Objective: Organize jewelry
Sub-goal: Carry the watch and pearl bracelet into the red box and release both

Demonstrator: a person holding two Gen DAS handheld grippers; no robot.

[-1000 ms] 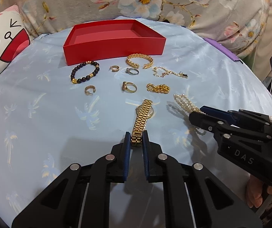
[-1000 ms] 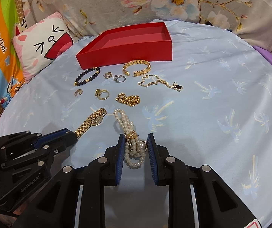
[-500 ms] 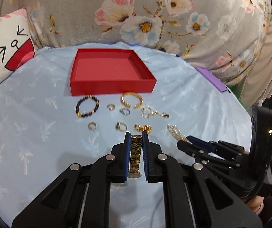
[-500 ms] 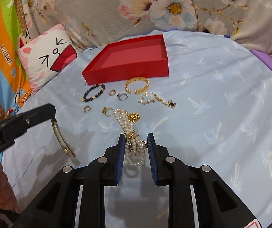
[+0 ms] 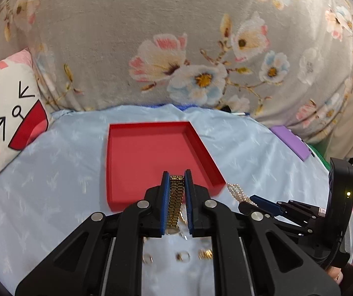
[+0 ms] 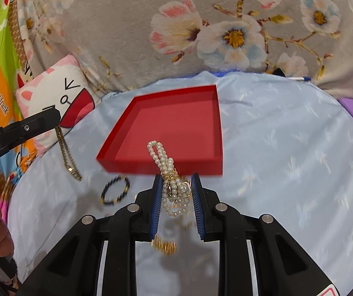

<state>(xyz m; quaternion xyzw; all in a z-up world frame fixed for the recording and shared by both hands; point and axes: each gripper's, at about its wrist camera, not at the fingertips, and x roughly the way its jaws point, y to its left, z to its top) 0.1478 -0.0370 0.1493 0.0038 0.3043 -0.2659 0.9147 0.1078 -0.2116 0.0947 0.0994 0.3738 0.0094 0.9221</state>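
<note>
My left gripper is shut on a gold watch, which hangs from it above the near edge of the red tray. My right gripper is shut on a white pearl bracelet with a gold clasp, lifted just in front of the red tray. In the right wrist view the left gripper holds the dangling gold watch at left. The right gripper with the pearl bracelet shows at right in the left wrist view.
On the light blue cloth lie a dark bead bracelet, a gold chain, rings and a small gold piece. A cat-face pillow sits at left, a floral blanket behind, a purple object at right.
Both grippers rose off the cloth with their loads and moved toward the red tray. The watch and the pearl bracelet now hang in the air.
</note>
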